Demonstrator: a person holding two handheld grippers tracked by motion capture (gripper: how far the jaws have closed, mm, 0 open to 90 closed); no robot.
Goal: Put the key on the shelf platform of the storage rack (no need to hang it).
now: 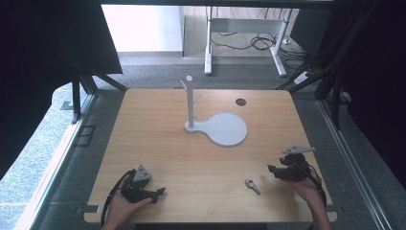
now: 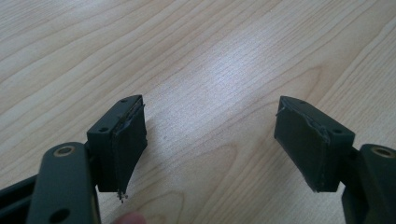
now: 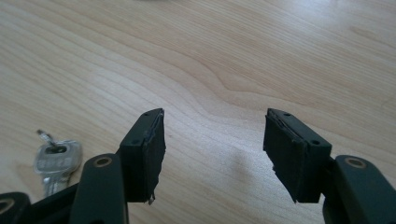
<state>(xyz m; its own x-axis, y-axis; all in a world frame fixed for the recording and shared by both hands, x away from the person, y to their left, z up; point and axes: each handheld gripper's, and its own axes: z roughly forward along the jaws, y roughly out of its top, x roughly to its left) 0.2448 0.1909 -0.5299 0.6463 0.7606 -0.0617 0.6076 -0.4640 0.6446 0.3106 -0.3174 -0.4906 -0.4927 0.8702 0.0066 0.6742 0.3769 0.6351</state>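
A small silver key (image 1: 252, 185) lies flat on the wooden table (image 1: 158, 153), near its front edge and right of centre. My right gripper (image 1: 273, 169) sits just right of that key, held by a hand, its jaws open with nothing between them. In the right gripper view the key (image 3: 56, 158) lies at the lower left, outside the left jaw, and my right gripper (image 3: 212, 126) stands apart over bare wood. At the table's front left, my left gripper (image 1: 162, 191) rests in a hand and points right. Its jaws are wide open over bare wood (image 2: 210, 116).
A white stand (image 1: 191, 103) with short pegs rises from a white base with a round pad (image 1: 225, 129) at the table's middle back. A dark round hole (image 1: 241, 102) sits behind it. Desk legs and cables lie on the floor beyond.
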